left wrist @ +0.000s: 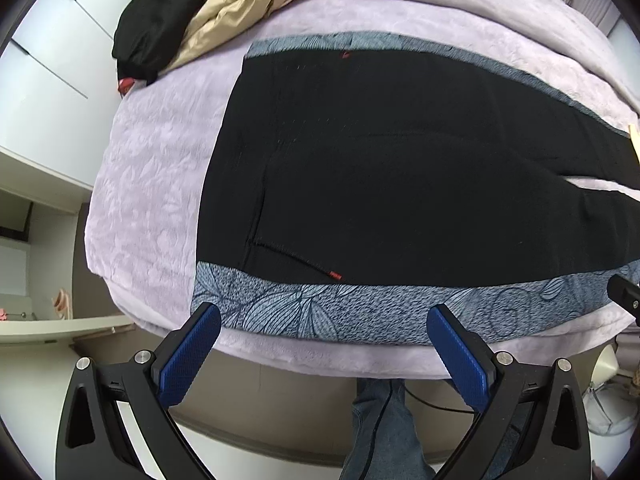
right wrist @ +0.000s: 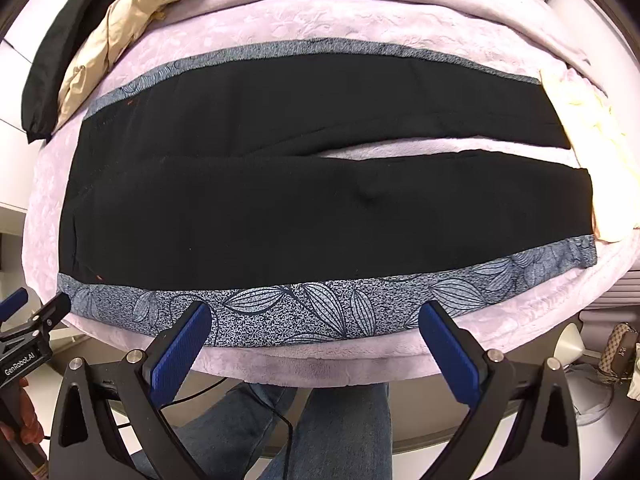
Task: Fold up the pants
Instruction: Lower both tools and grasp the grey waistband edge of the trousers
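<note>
In the left wrist view, white flat-fronted cabinet drawers (left wrist: 44, 92) are filling the upper left of the frame, and beside them a crumpled black garment (left wrist: 160, 16) and a shiny beige quilted jacket (left wrist: 236, 8) are lying heaped at the top. The plush lavender embossed blanket (left wrist: 148, 184) is curving down the left side and along the bottom edge, leaving a bare strip in front of my fingers. The black knit pants with blue-grey leaf-patterned side bands (left wrist: 380, 168) are lying flat across the centre, the near band running just past my fingertips. My left gripper (left wrist: 324, 320) is hovering at lower centre, its ribbed blue pads (left wrist: 188, 356) spread wide and gripping nothing.

In the right wrist view the pants (right wrist: 300, 216) are stretching across the whole middle, legs parted by a thin lavender gap right of centre, hems ending near a pale cream cloth (right wrist: 580, 120) at the right. My right gripper (right wrist: 316, 316) is hanging at lower centre, fingers wide apart over the blanket's (right wrist: 320, 360) edge and empty.
</note>
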Demonstrator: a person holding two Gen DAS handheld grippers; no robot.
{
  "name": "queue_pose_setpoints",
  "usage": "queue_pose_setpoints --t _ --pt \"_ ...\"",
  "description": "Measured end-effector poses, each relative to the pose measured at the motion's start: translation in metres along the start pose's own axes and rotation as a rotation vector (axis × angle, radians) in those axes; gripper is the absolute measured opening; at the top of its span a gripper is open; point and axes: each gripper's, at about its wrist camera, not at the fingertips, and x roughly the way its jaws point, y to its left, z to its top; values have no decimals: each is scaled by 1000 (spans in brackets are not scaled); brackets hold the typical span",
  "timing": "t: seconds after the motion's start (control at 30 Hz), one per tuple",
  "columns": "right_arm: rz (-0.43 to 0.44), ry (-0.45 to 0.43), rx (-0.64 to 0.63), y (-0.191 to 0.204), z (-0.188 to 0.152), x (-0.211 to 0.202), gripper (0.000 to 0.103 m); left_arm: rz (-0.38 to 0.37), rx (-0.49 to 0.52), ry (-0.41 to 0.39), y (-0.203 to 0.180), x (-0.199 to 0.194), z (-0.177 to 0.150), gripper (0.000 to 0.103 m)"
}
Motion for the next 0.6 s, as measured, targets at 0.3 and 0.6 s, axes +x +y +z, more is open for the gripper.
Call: queue_pose_setpoints --t 0.3,0.6 --pt "172 10 21 3 -3 18 103 -50 -68 0 15 16 -1 103" --pt "668 123 160 4 -54 74 99 -256 -255 17 48 53 -19 103"
